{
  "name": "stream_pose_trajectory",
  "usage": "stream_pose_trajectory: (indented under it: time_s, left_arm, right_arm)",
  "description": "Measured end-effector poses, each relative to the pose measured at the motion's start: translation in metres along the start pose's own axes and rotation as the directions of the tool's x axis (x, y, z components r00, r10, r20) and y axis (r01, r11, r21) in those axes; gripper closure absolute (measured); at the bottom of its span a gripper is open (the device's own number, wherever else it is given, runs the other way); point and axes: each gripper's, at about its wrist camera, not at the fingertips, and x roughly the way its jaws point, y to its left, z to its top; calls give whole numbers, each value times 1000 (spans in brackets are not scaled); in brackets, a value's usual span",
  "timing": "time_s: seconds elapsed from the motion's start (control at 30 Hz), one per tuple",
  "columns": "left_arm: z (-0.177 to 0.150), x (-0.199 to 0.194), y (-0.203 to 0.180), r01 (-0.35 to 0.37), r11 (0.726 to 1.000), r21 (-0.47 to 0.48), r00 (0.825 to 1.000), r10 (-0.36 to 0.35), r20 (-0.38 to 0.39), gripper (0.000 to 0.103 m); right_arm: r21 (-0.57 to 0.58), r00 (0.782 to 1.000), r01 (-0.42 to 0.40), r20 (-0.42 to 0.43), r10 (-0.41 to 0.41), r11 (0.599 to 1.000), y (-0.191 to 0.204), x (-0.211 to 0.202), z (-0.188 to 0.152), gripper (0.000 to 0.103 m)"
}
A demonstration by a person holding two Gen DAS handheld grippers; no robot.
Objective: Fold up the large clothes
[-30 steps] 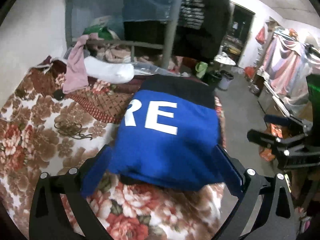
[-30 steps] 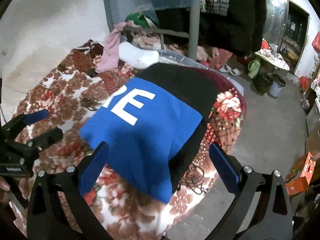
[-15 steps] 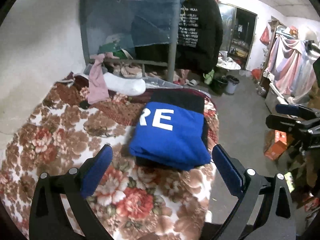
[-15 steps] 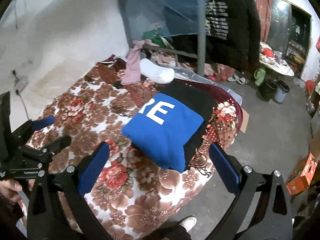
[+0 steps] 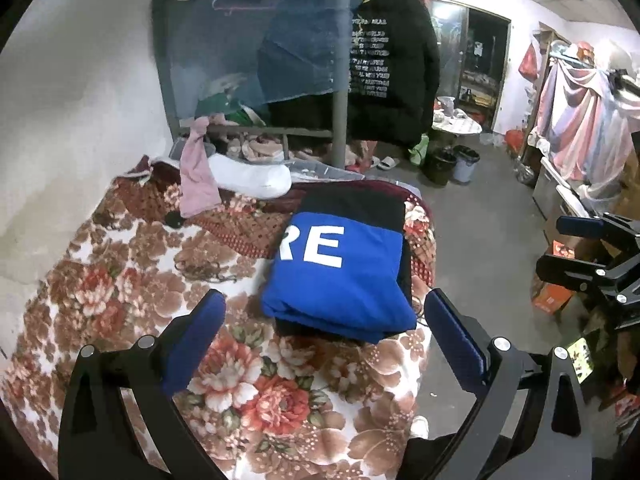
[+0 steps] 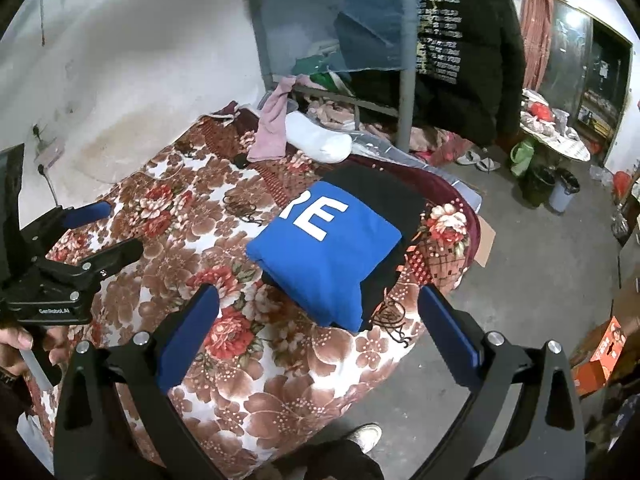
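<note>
Left gripper (image 5: 320, 320): jaws spread wide, nothing between the blue pads, held above the near edge of the bed (image 5: 120, 280). Right gripper (image 6: 320, 316): same, fully spread and empty, raised clear of the cloth.

Blue and black garment (image 5: 340, 272): lies folded into a compact rectangle on the floral blanket, near the bed's right-hand edge, white letters "RE" facing up. A black layer shows beneath and beyond the blue. Neither gripper touches it.

Handling, as a judgement: soft, thick knit, probably a sweatshirt, several layers deep. Light enough for 1 gripper but floppy; the stack would sag or slide apart if lifted by 1 corner. Best taken at the near folded edge, both grippers pinching all layers, well apart.

Fold looks finished.
</note>
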Motion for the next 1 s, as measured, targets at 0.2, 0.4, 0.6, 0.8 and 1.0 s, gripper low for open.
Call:
stream_pose_trajectory:
  time_s: [0.2, 0.4, 0.6, 0.8, 1.0]
  left_arm:
    - [8, -8, -7, 16, 999, 30, 1000, -17, 7, 5]
    - [12, -14, -10, 20, 999, 33, 1000, -21, 17, 5]
    - [17, -16, -2, 28, 1000, 7, 999, -28, 26, 5]
    - [16, -18, 1, 58, 998, 29, 998, -59, 11, 5]
    - [18, -16, 5, 66, 997, 34, 998, -66, 1, 5]
  right_arm:
    - [42, 1000, 10, 6, -10, 999, -6, -9, -1, 5]
    - [19, 1000, 23, 20, -23, 1000, -8, -17, 2, 5]
    - [14, 1000, 24, 19, -24, 1000, -9, -21, 0, 5]
    - [-31, 1000, 8, 17, -8, 999, -1, -16, 4, 5]
    - [-26, 1000, -15, 10, 15, 1000, 3, -8, 7, 5]
